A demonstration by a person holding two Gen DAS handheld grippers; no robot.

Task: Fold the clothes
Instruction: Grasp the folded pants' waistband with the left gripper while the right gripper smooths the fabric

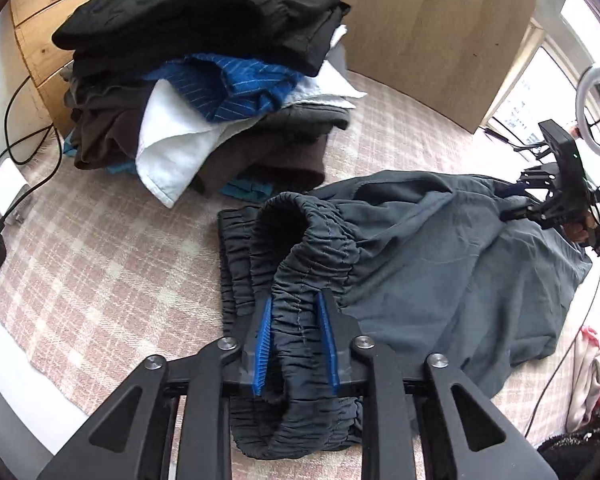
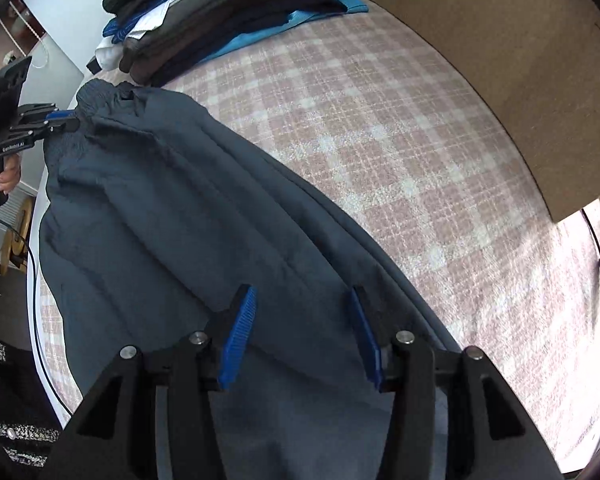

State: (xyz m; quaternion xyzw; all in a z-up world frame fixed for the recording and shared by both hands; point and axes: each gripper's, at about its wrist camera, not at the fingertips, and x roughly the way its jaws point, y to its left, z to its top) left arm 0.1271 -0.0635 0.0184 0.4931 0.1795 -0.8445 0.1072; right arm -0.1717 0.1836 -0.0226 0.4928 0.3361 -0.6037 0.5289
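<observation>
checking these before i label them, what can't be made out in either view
- Left wrist view: whether the left gripper pinches the trousers; the bunched waistband covers the pads.
- Left wrist view: the right gripper is small at the edge, its jaws unreadable.
- Right wrist view: the trouser legs, cut off by the bottom edge.
- Both views: lower garments in the stack, covered by upper ones.

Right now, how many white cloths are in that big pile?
2 that I can see. One white cloth hangs out the pile's front. Another white cloth pokes out the right side, under the black top layer. More may hide inside.
</observation>
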